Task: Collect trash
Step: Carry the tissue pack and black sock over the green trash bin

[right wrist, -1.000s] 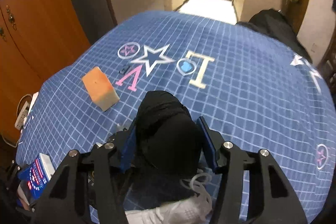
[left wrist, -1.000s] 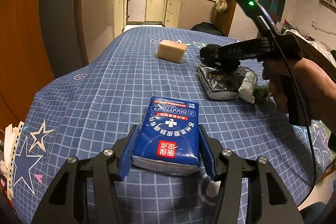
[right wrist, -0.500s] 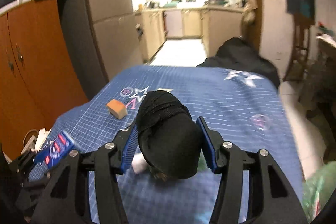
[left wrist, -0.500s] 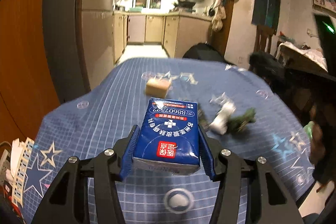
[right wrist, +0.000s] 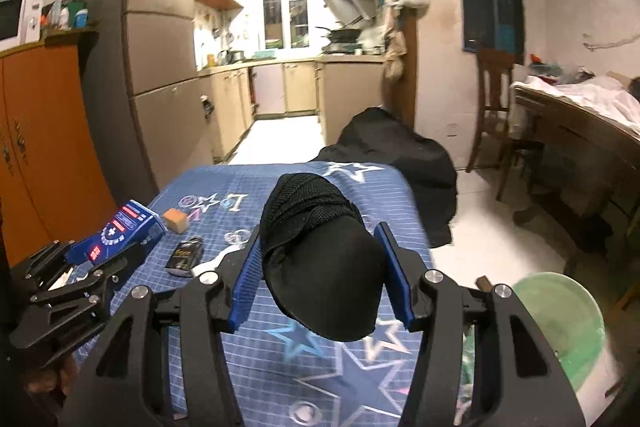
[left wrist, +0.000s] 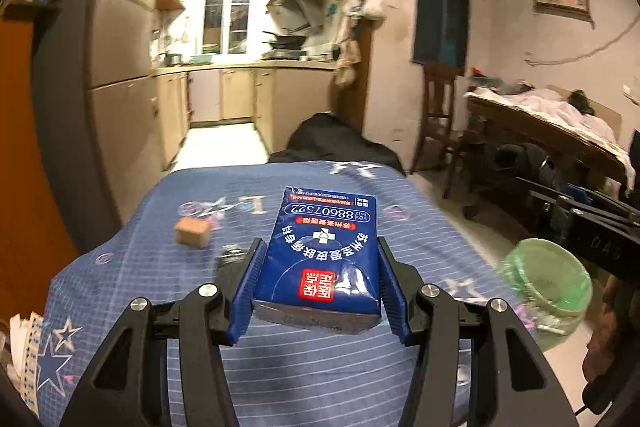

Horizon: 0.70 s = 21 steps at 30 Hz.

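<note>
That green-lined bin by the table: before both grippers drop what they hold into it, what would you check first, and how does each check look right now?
1. Left gripper firmly clamps the blue tissue pack: ok.
2. Right gripper firmly clamps the black bundle: ok.
3. Green-lined bin mouth open: ok.
4. Either load over the bin: not ok, both are above the blue tablecloth.
5. Room left in the bin: cannot tell, its inside is blurred.
6. Table cleared: not ok, an orange block and a black wrapper remain.
</note>
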Available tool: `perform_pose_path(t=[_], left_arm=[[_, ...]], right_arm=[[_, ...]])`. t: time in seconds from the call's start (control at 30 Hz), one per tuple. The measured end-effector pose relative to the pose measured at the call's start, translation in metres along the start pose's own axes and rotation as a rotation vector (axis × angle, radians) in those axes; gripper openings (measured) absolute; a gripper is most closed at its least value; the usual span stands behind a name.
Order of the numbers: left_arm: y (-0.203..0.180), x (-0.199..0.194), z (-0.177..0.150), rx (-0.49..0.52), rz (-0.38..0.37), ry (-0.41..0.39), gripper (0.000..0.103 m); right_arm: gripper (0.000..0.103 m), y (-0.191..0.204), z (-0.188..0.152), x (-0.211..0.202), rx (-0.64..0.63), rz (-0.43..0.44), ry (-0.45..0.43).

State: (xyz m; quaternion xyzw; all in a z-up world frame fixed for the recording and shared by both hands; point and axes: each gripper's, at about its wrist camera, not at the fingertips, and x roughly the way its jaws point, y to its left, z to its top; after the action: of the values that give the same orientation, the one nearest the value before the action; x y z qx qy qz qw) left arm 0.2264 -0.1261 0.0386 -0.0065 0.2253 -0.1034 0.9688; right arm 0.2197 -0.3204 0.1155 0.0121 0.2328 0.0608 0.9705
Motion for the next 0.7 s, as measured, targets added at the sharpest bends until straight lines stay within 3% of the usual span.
perform_pose_path(t=[0.4, 0.7], left_arm=[[-0.119, 0.014, 0.031, 0.081, -0.152, -0.019, 0.055], [-0.224, 0.048, 0.037, 0.158, -0.28, 0.017, 0.055]], right_arm=[[0.052, -0.099, -0.008, -0.05, 0.081, -0.182, -0.028], [0.052, -0.174, -0.022, -0.058, 0.137, -0.314, 0.0]])
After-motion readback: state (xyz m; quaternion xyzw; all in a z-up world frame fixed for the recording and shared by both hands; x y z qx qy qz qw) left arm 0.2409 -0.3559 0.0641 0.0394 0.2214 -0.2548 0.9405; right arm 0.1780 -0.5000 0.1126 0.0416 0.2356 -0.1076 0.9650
